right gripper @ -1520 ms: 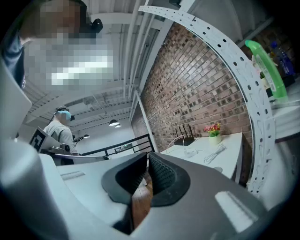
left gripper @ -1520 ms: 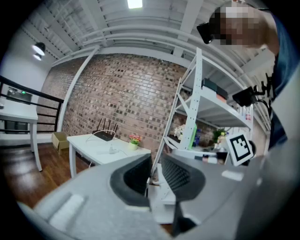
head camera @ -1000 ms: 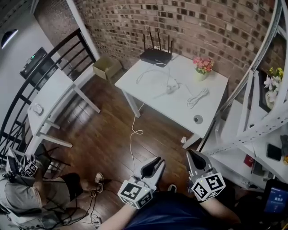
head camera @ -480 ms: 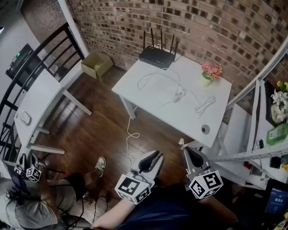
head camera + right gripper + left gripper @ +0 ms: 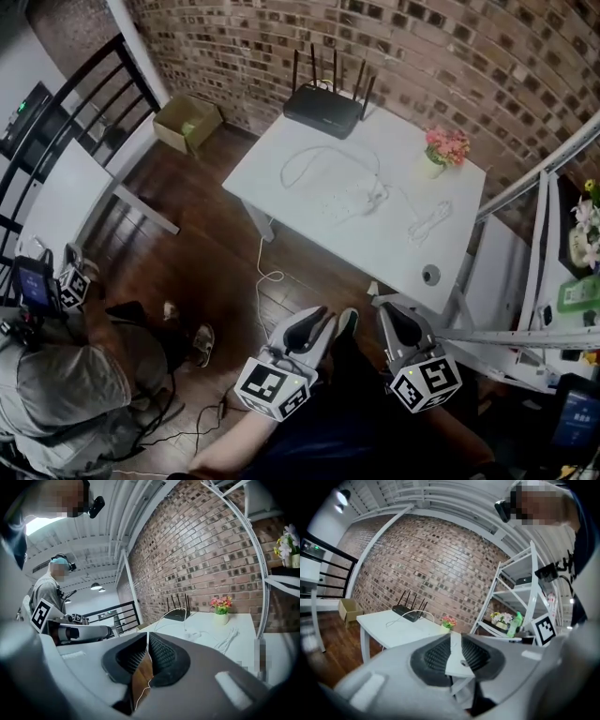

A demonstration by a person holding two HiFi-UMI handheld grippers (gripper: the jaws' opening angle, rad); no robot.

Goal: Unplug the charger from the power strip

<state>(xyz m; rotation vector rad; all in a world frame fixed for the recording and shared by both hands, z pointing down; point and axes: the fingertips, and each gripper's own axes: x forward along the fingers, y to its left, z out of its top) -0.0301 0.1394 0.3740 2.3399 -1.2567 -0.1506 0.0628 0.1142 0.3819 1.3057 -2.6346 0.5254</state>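
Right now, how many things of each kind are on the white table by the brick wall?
Router: 1
Flower pot: 1
Power strip: 1
White cable: 2, the looped cable and the bundled cable
Round grey disc: 1
Total: 6

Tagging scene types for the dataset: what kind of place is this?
Probably an indoor lab or loft-style workroom rather than a home: a bare brick wall, a white table bearing a router and loose cables, and white metal shelving beside it.
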